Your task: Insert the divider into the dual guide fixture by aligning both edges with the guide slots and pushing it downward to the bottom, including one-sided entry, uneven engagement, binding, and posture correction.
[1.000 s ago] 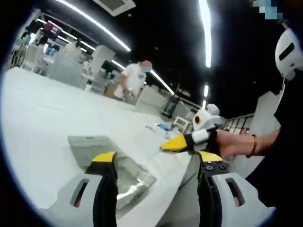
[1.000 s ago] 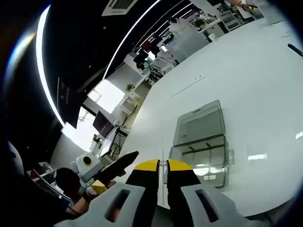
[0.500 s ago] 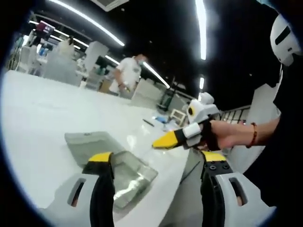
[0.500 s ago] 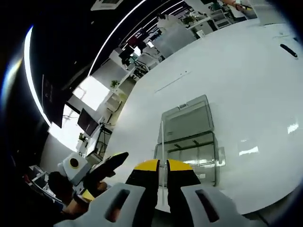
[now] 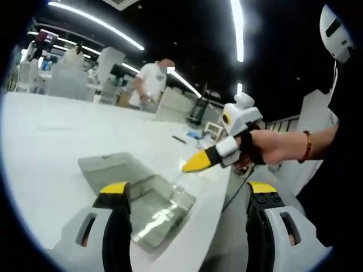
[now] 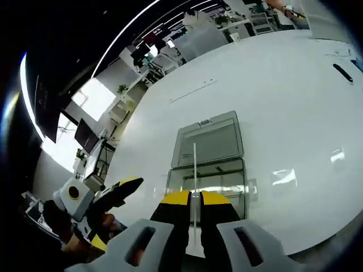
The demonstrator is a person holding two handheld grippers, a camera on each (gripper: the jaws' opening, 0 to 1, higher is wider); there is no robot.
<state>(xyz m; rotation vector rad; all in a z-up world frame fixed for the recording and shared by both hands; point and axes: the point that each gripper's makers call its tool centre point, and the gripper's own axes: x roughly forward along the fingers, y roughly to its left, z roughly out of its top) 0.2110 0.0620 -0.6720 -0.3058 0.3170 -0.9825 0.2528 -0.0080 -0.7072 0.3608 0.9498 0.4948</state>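
The clear plastic fixture (image 6: 207, 182) is a shallow open box on the white table (image 6: 283, 102), its flat lid (image 6: 208, 139) lying open behind it. My right gripper (image 6: 194, 197) is shut on the thin clear divider (image 6: 194, 164), which I see edge-on as a pale line above the box's middle. In the left gripper view the fixture (image 5: 156, 207) lies near the table's edge, and the right gripper (image 5: 199, 161) hangs above its right side in a person's hand. My left gripper (image 5: 187, 195) is wide open with nothing in it, short of the box. It appears as the left gripper (image 6: 110, 195) beside the box.
The table edge (image 5: 218, 198) runs just right of the fixture. A small dark object (image 6: 343, 72) lies far right on the table. A person in a white shirt (image 5: 150, 85) stands behind the table, with desks and shelving behind. The person's forearm with a bracelet (image 5: 306, 148) reaches in.
The right gripper has carried the divider forward, so the fixture now sits centred under it. The left gripper stays open and has drifted slightly.
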